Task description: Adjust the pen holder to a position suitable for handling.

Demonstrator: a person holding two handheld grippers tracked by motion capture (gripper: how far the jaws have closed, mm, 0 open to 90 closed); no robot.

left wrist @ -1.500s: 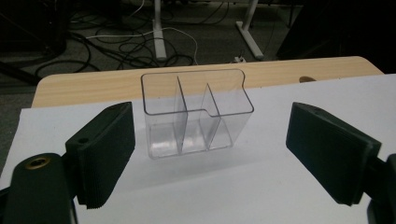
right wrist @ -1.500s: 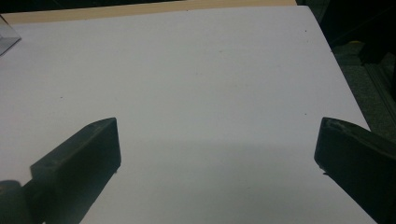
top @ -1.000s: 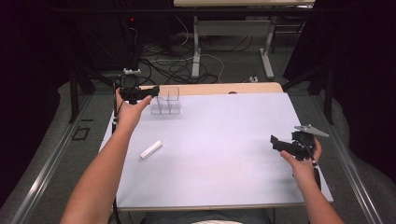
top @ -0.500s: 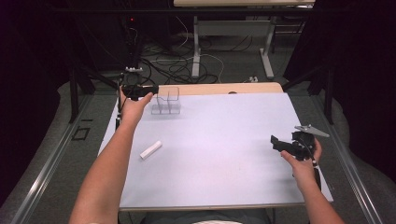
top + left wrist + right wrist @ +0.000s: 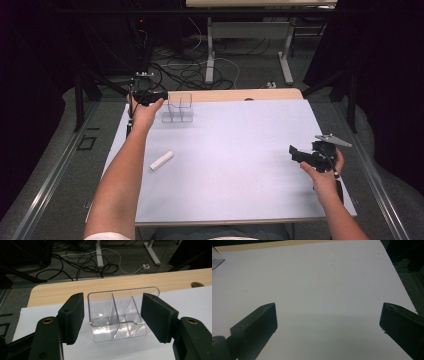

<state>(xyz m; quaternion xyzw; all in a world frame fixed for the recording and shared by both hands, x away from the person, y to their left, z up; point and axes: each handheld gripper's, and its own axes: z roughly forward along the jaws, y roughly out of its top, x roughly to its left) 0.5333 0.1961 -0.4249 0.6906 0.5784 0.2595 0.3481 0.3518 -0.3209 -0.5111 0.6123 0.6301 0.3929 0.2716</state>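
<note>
A clear plastic box (image 5: 117, 315) with inner dividers stands at the far left of the white sheet, also seen from above as the clear box (image 5: 178, 107). My left gripper (image 5: 115, 312) has it between its jaws, which have just been closing. A thin gap shows beside the left pad (image 5: 73, 315), so nothing is gripped. From above, the left gripper (image 5: 152, 96) sits just left of the box. My right gripper (image 5: 300, 154) hovers open at the right side, and in its own view the right gripper (image 5: 329, 312) has bare white sheet between its jaws.
A small white block (image 5: 161, 160) lies on the white sheet (image 5: 240, 150), near the left forearm. A wooden table edge (image 5: 240, 95) runs behind the sheet. Cables and table legs cover the floor (image 5: 210, 55) beyond.
The left hand has edged a little toward the clear box and slightly down. The right hand and the white block have not moved.
</note>
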